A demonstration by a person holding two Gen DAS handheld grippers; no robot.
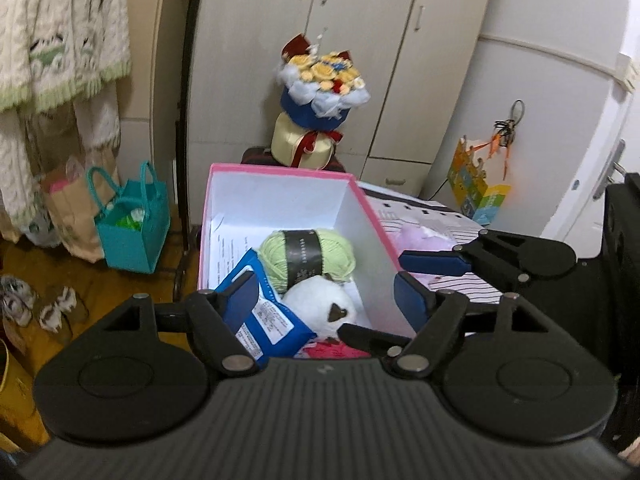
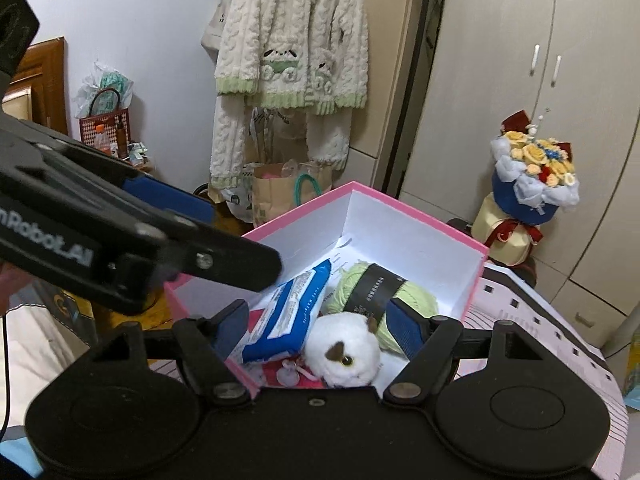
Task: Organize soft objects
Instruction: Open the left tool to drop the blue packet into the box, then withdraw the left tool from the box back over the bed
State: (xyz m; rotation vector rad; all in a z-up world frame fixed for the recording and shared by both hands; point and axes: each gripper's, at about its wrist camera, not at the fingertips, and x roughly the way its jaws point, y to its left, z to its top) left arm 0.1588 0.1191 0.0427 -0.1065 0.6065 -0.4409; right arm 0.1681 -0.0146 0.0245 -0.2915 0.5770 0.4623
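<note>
A pink box (image 1: 280,184) on the striped bed (image 1: 440,276) holds green yarn (image 1: 308,256), a white plush (image 1: 320,308) and a blue packet (image 1: 264,316), seemingly gathered for tidiness. Both the left claw (image 1: 324,292) and the right claw (image 2: 320,328) are held apart, empty, above it.

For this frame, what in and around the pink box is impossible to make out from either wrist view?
- Red fabric item at the bottom of the pink cardboard box: mostly covered by the white plush toy and blue wipes packet, both views.
- Pale purple soft object on the striped sheet: blurred, partly behind the box wall, left view only.
- Packet print: too small.
- Green yarn ball: label text unreadable.
</note>
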